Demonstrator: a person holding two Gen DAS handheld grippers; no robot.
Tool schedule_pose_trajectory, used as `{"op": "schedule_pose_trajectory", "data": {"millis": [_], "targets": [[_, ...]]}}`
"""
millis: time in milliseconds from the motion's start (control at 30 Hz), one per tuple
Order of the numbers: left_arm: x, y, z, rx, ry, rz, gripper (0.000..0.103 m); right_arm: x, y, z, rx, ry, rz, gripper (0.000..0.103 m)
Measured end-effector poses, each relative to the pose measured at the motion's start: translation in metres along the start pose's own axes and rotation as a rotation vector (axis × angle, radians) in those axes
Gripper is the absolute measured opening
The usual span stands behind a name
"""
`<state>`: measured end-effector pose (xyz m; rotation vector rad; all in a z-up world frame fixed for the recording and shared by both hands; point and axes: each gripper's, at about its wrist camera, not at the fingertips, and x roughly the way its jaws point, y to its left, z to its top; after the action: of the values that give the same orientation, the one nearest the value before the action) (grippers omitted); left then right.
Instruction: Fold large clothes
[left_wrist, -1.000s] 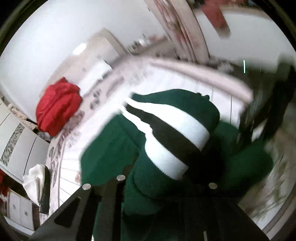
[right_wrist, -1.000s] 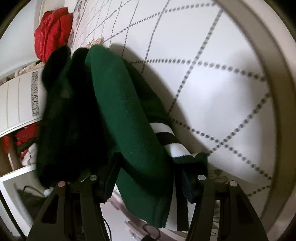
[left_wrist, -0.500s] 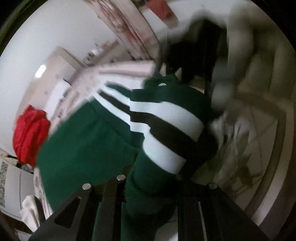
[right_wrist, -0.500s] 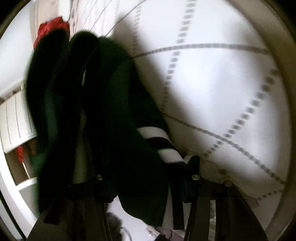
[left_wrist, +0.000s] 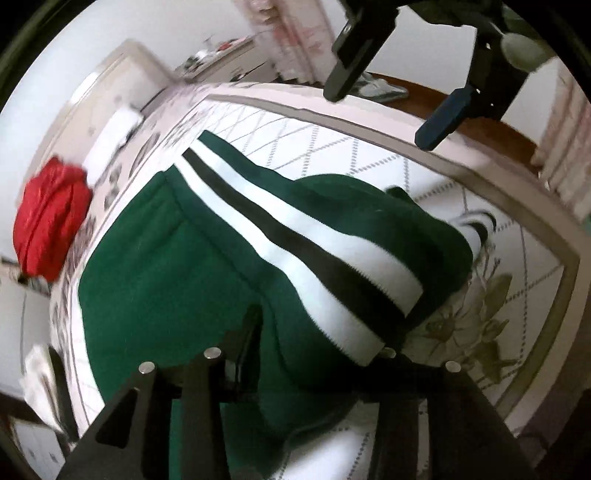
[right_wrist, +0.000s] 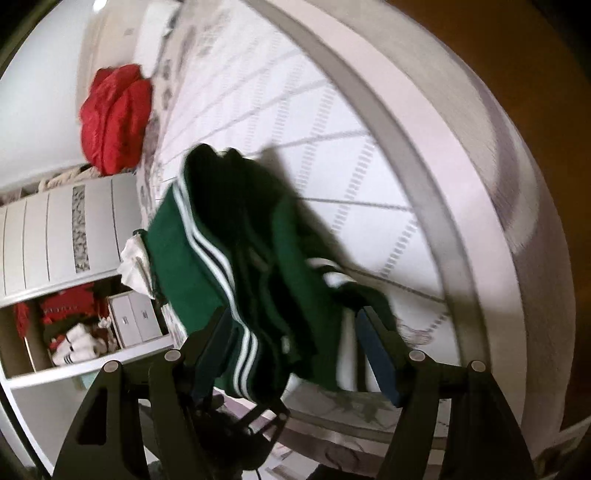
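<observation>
Sweater (left_wrist: 207, 266), green with white-black stripes, lies bunched on the bed (left_wrist: 424, 173), stripe band running away from the left gripper (left_wrist: 314, 350).

Left jaws just opened; cloth sits between them, no clear pinch, so released. Right gripper (left_wrist: 391, 92) hangs above the far end, jaws just widened, nothing clamped; its own view shows cloth between the fingers, blurred. Left hand nearer. Red bundle (left_wrist: 48, 221) well apart.

left gripper (left_wrist: 314, 347): jaws just opened, green garment (left_wrist: 207, 280) between | right gripper (left_wrist: 384, 110): opened, lifted clear above garment
</observation>
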<state>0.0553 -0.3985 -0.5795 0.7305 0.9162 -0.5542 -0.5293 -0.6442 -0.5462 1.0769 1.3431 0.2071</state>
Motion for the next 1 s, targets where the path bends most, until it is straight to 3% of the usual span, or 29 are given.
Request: {"op": "schedule_pose_trajectory", "data": {"millis": [67,133,167,300,500,567,633,700,733,867,933,1000], "targets": [[-0.007,0.008,0.003,-0.033,0.005,-0.014,0.049,-0.017,0.016,0.002,-0.027,-0.009,0.017,0.072],[-0.016,0.016,0.004,-0.061,0.013,-0.033,0.064,-0.019,0.031,0.002,-0.052,-0.01,0.016,0.072],[-0.024,0.022,0.004,-0.085,0.011,-0.045,0.066,-0.025,0.035,0.002,-0.063,-0.009,0.019,0.072],[-0.041,0.043,0.008,-0.201,0.026,-0.142,0.09,-0.028,0.048,-0.011,-0.083,0.019,0.044,0.072],[-0.06,0.096,0.0,-0.565,0.049,-0.306,0.09,0.005,0.072,-0.009,-0.114,0.087,0.023,0.072],[-0.063,0.122,-0.01,-0.663,0.056,-0.281,0.09,0.025,0.082,-0.011,-0.142,0.129,-0.004,0.072],[-0.06,0.148,-0.019,-0.721,0.059,-0.228,0.09,0.047,0.087,-0.009,-0.175,0.141,-0.105,0.072],[-0.043,0.18,-0.03,-0.738,0.082,-0.153,0.09,0.07,0.086,-0.006,-0.21,0.121,-0.273,0.069],[-0.033,0.195,-0.035,-0.739,0.1,-0.114,0.09,0.083,0.078,-0.001,-0.216,0.091,-0.426,0.062],[0.015,0.257,-0.055,-0.76,0.171,-0.062,0.09,0.086,0.065,0.008,-0.048,0.059,-0.448,0.054],[0.027,0.279,-0.058,-0.752,0.164,-0.034,0.09,0.064,0.086,0.005,-0.065,-0.017,-0.475,0.052],[0.04,0.3,-0.052,-0.74,0.147,-0.017,0.09,0.038,0.11,0.001,-0.088,-0.123,-0.439,0.05]]}}
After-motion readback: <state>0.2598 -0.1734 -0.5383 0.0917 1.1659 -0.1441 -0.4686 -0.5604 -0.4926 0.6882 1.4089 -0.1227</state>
